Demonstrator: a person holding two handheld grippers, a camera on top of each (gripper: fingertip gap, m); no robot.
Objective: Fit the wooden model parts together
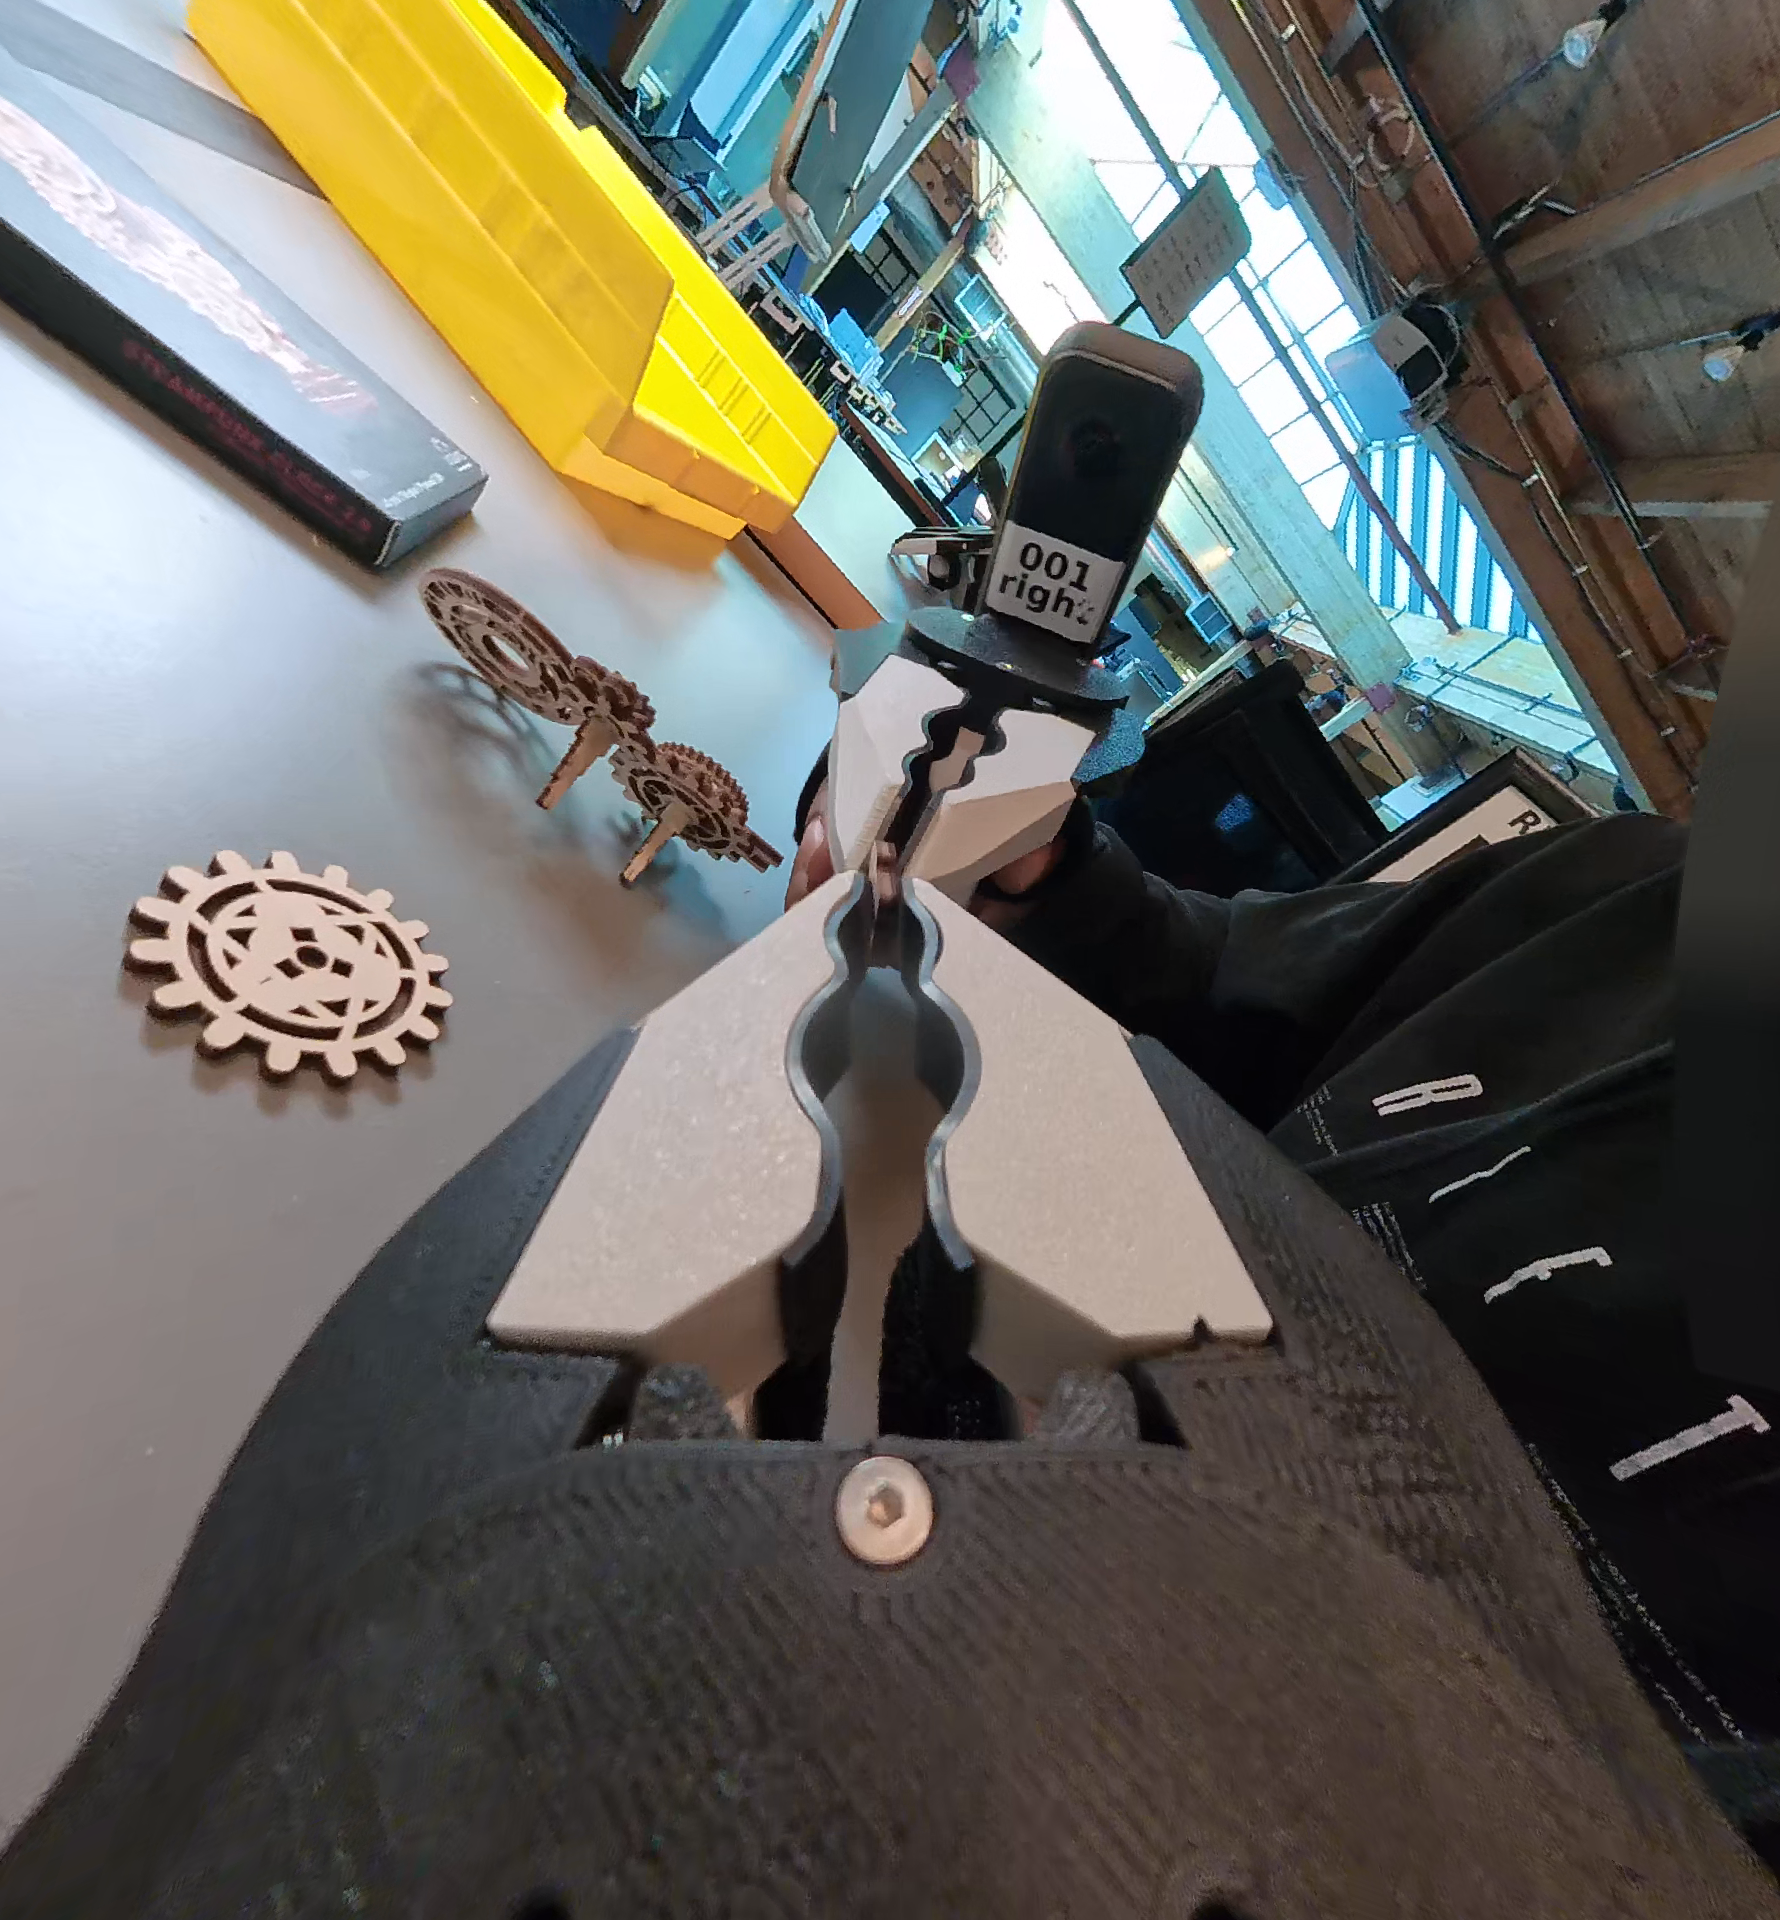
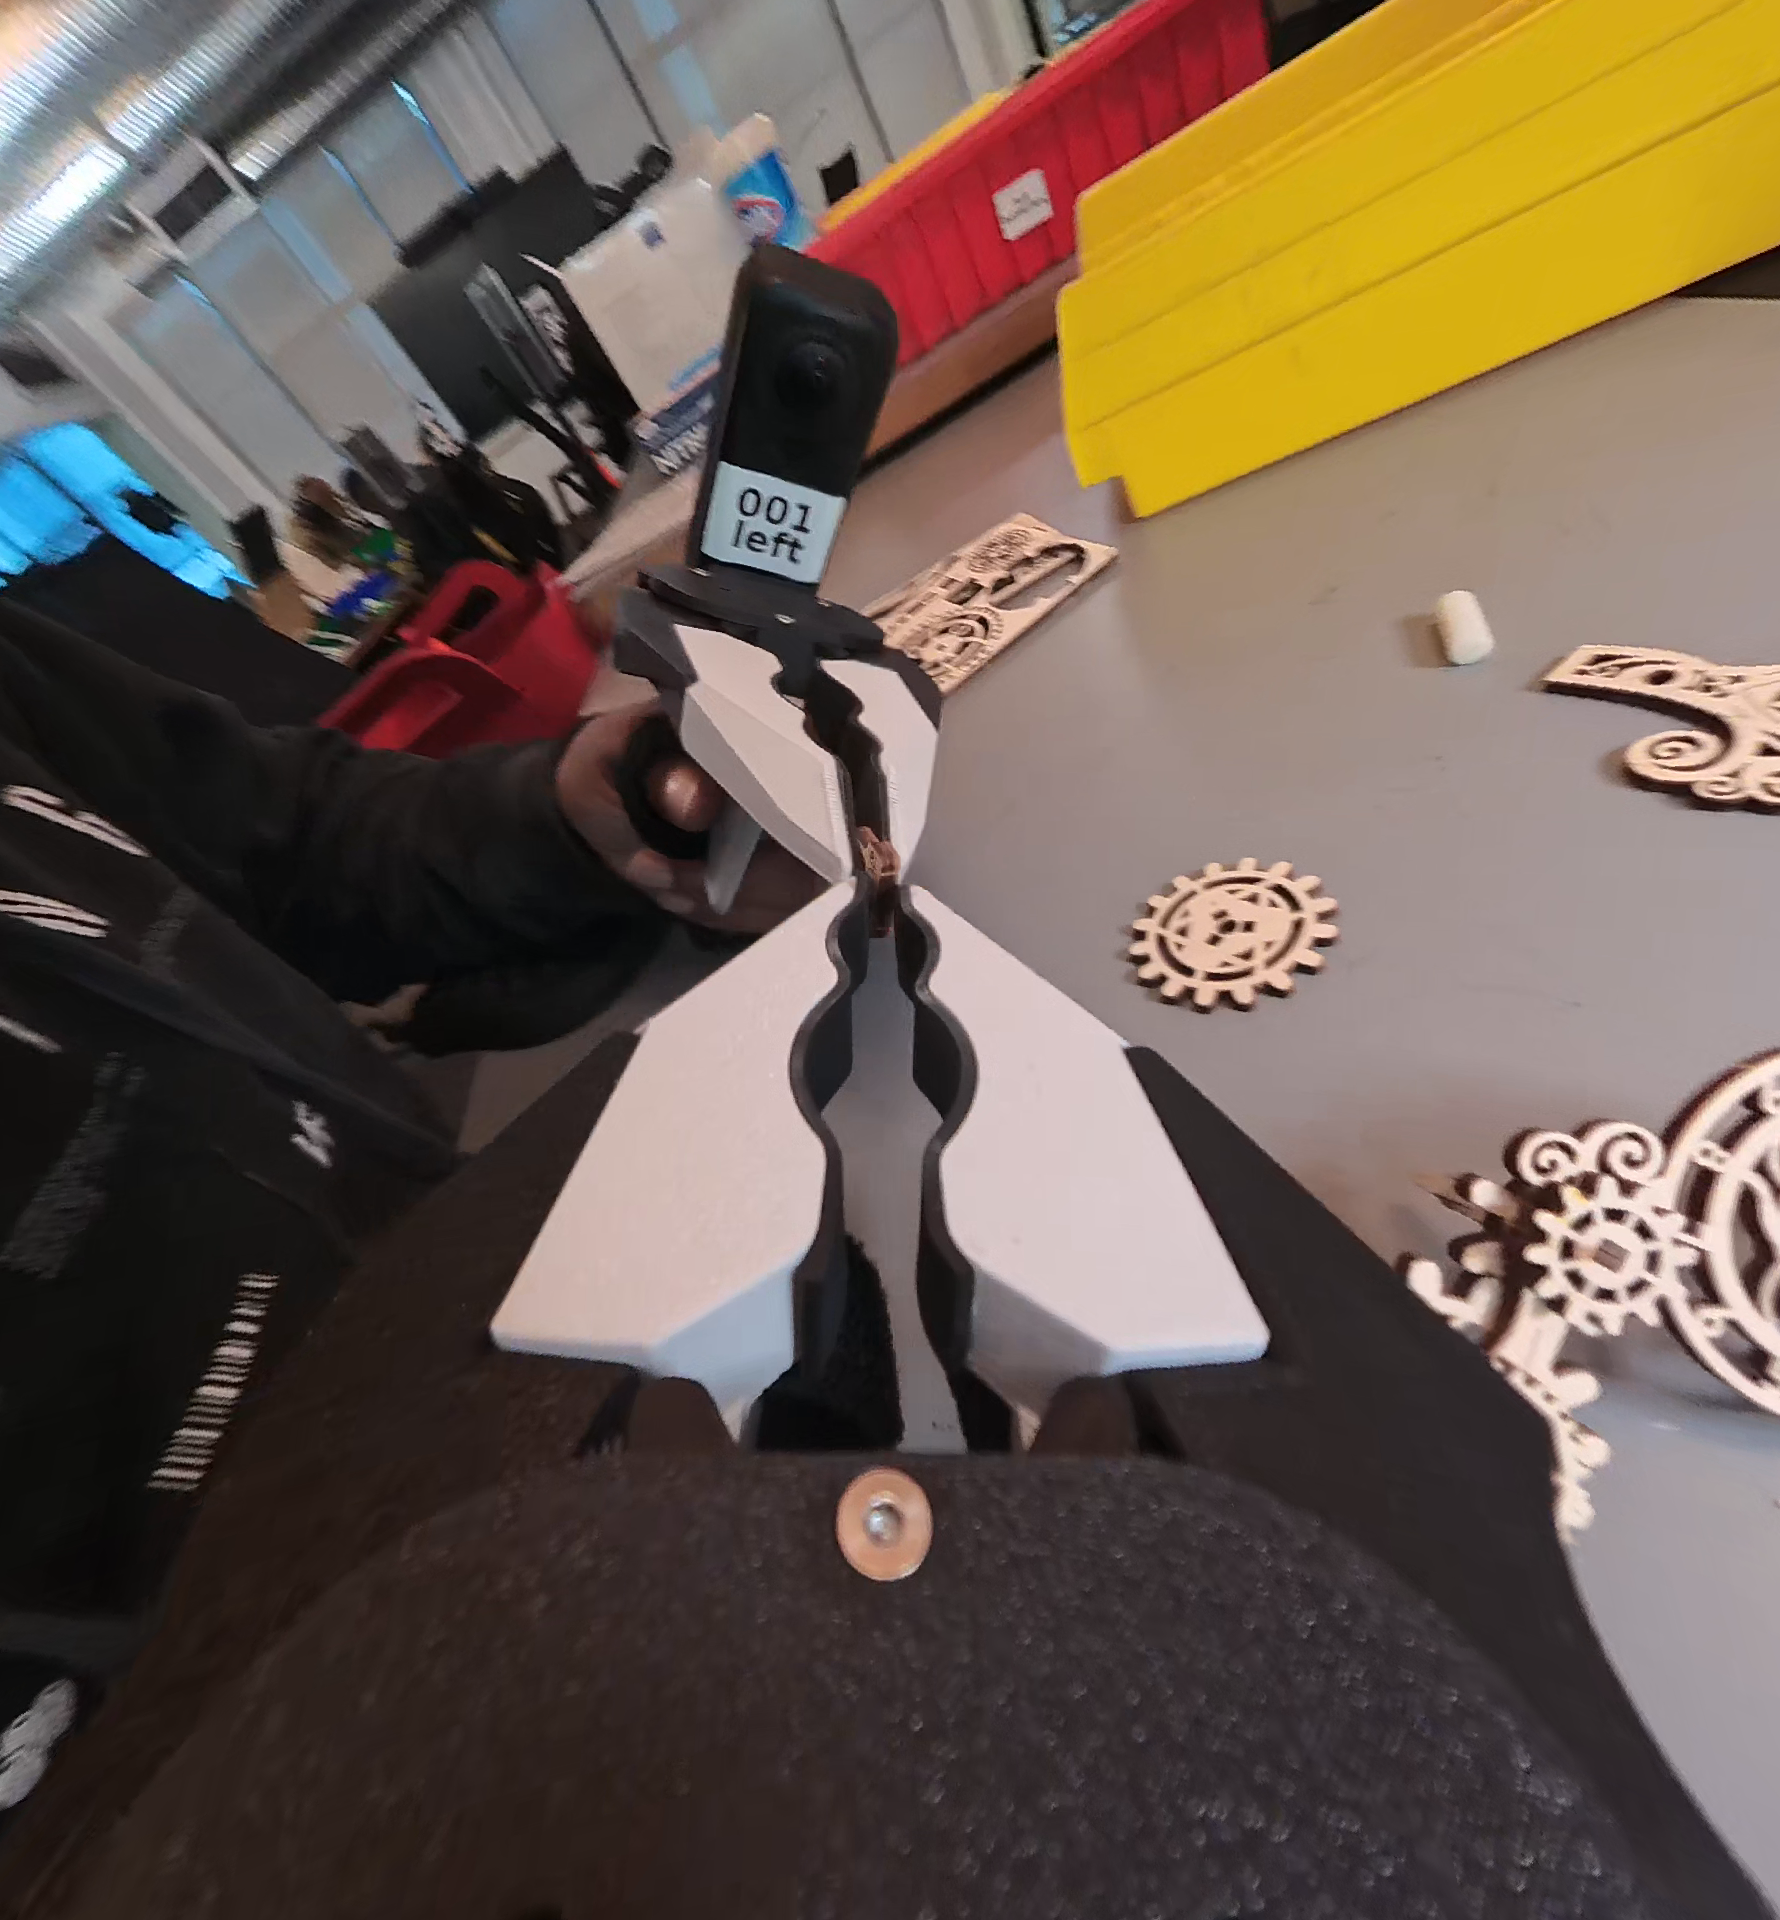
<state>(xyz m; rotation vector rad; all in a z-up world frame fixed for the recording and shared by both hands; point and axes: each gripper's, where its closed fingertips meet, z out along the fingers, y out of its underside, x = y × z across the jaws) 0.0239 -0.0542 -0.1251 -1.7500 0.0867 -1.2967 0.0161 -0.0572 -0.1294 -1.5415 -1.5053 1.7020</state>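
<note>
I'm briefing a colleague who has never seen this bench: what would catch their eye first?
The two tools meeting tip to tip in mid-air: the left tool and right tool pinch a tiny wooden part between them. Next, the pale wooden gear lying flat on the grey table beside them, with the assembled gear model standing farther back. Behind those, the bright yellow bins dominate the far edge.

Pale fretwork gear (image 1: 288,961) on grey table (image 1: 86,1195); yellow bins (image 1: 512,239); possibly brown peg (image 2: 878,868).
</note>
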